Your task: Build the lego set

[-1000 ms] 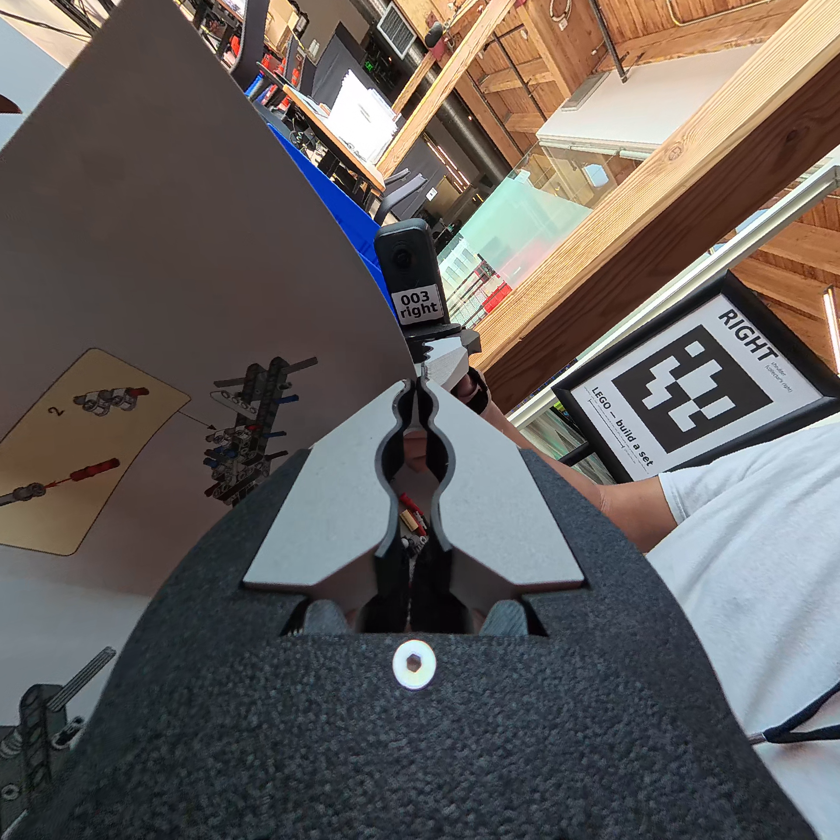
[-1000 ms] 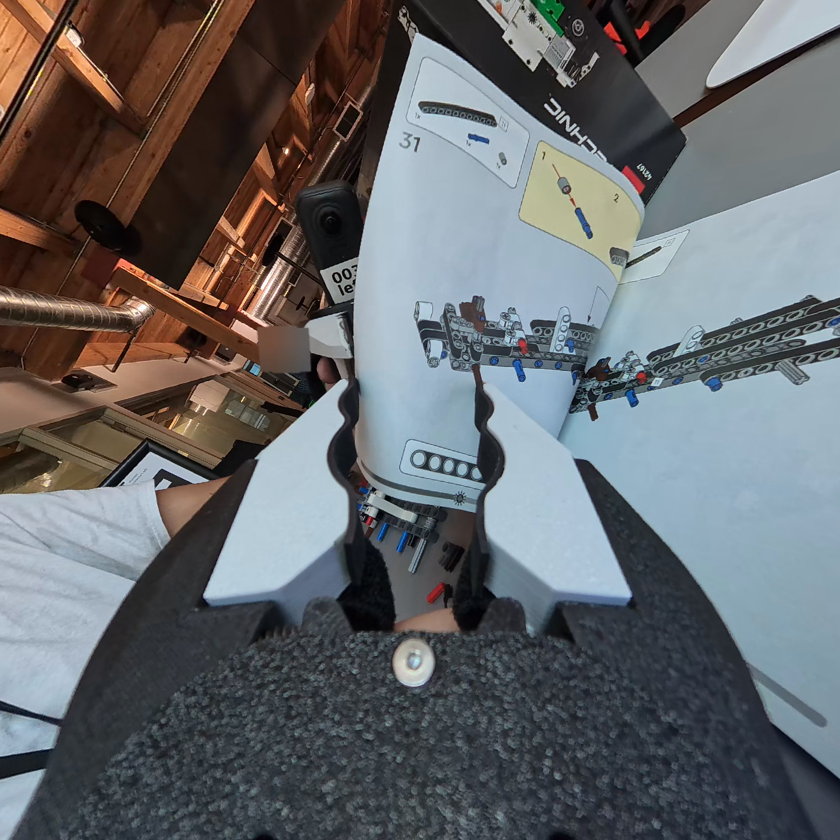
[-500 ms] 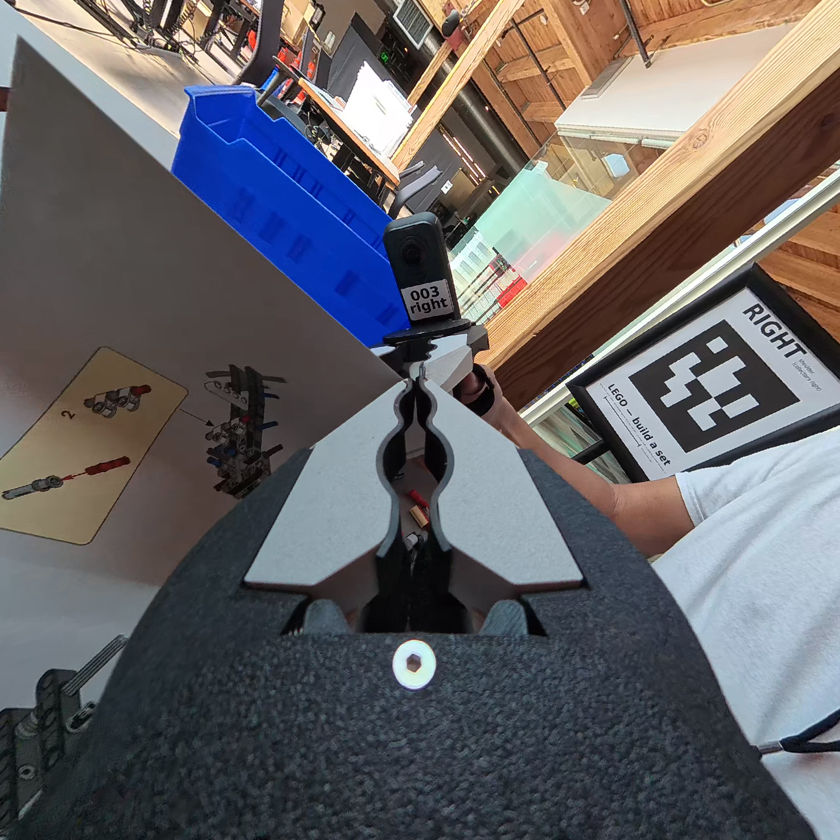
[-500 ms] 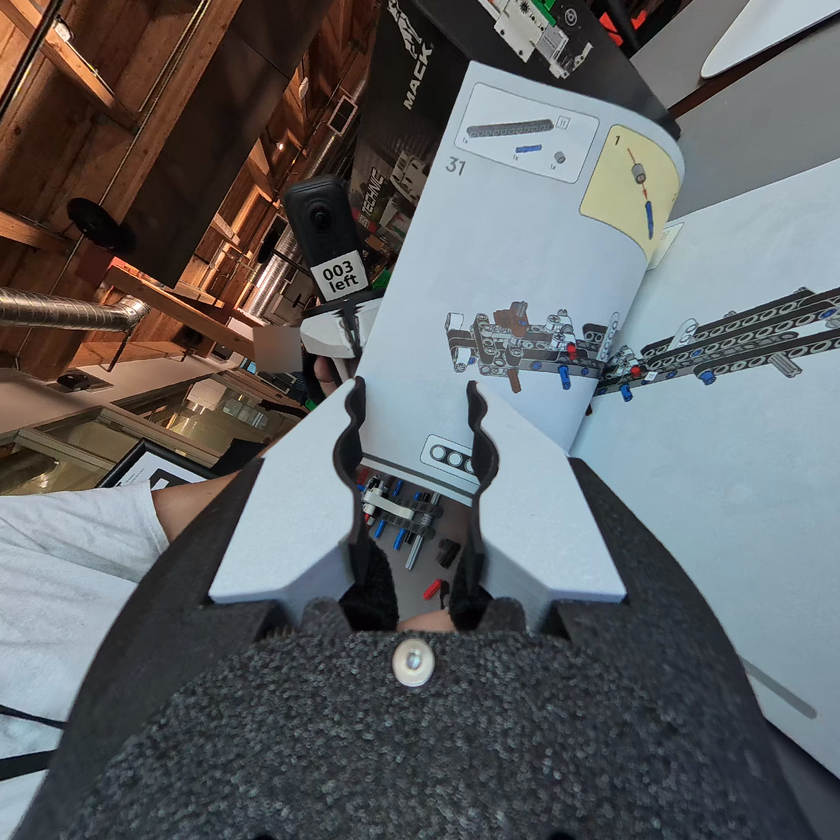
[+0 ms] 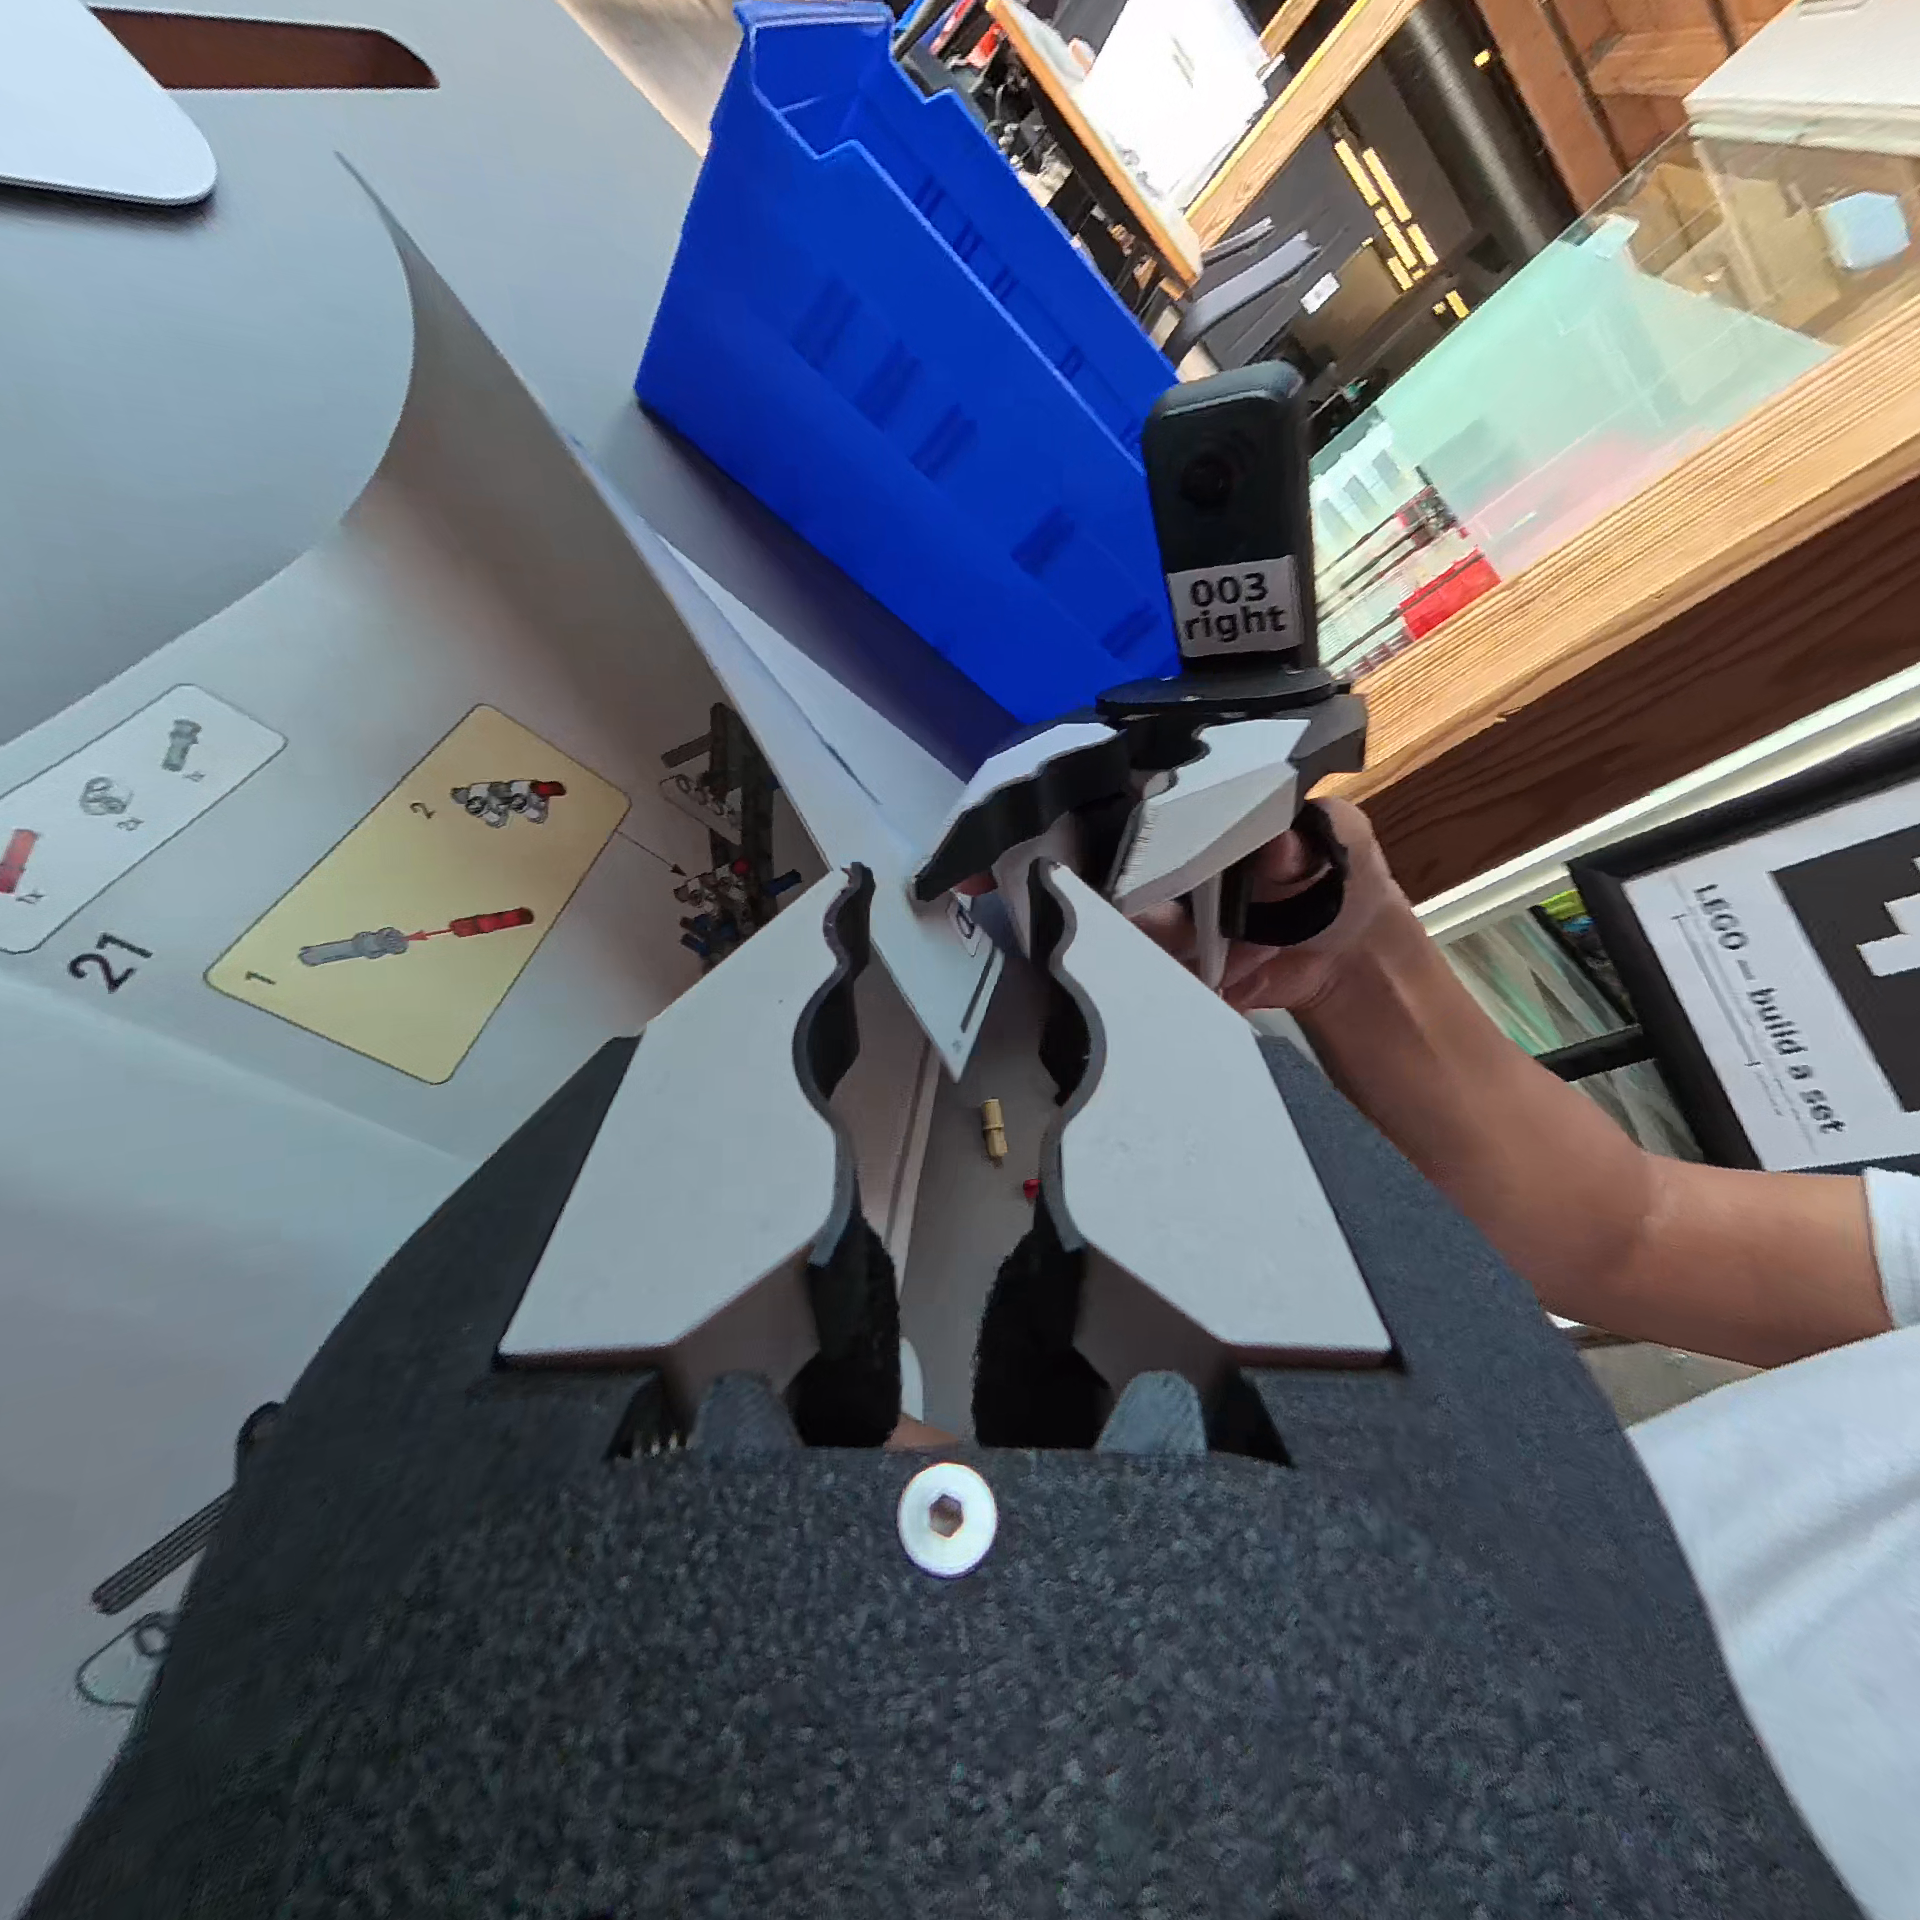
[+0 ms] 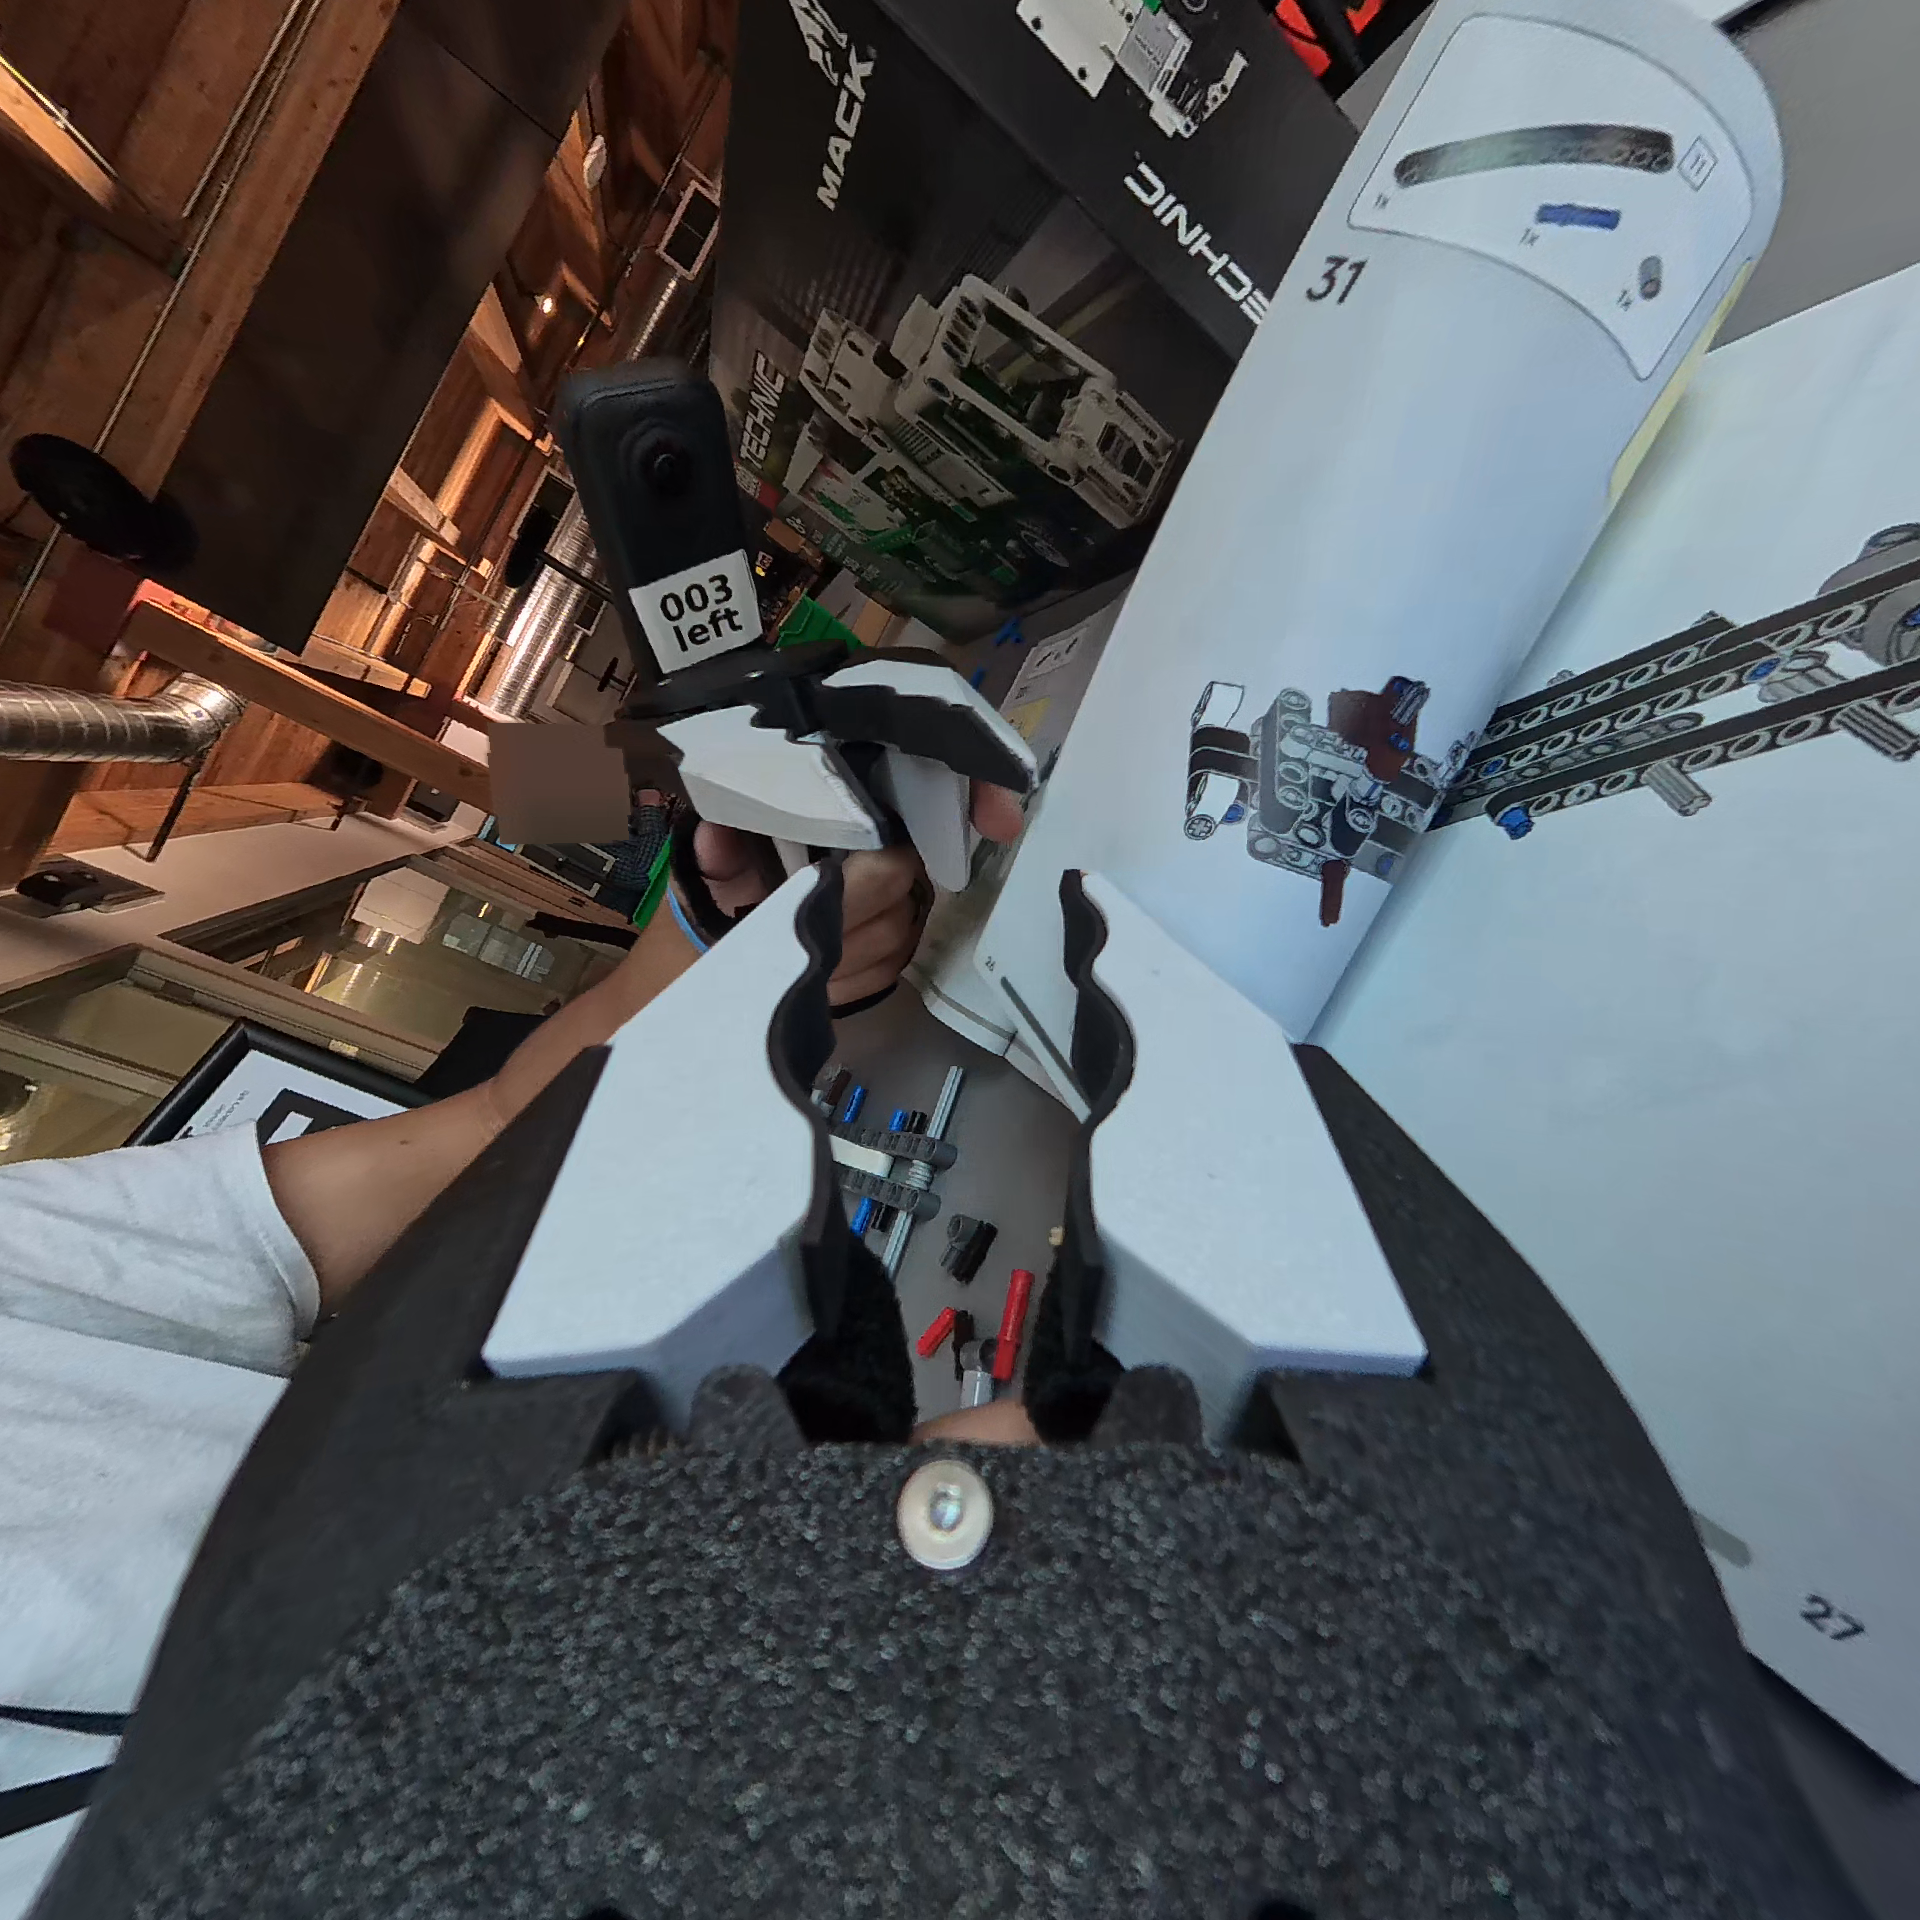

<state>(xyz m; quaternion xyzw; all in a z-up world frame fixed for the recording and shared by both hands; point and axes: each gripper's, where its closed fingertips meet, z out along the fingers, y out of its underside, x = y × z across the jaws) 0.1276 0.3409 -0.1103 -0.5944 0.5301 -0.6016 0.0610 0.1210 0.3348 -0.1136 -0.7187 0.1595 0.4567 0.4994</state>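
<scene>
A wood-beamed workshop with glass partitions lies behind a grey table (image 5: 312,260), on which an instruction booklet (image 5: 343,852) lies open, its pages printed with building steps. At the far left of the right wrist view a metal duct (image 6: 114,717) runs under the timber, and a person's bare forearm and white sleeve (image 6: 125,1247) reach in. Further right, the left tongs (image 5: 948,894) stand spread, with the bottom corner of one raised page (image 5: 935,977) between their tips; no pad presses on it. In the right wrist view the same tongs appear open, just beside the curled page (image 6: 1455,540). A dark printed box (image 6: 987,364) showing a white truck stands behind them. Below, loose building pieces (image 6: 904,1153), grey beams with blue and red pins, lie on the table between the fingers of the right tongs (image 6: 951,899), which are also spread; the lower edge of the curled page runs just by their right fingertip (image 6: 1081,914), and whether it touches cannot be told. In the left wrist view the right tongs sit at the page's edge, in front of a blue bin (image 5: 894,343). Farthest right there, a framed sign with a black-and-white square marker (image 5: 1787,987) leans by the glass.
</scene>
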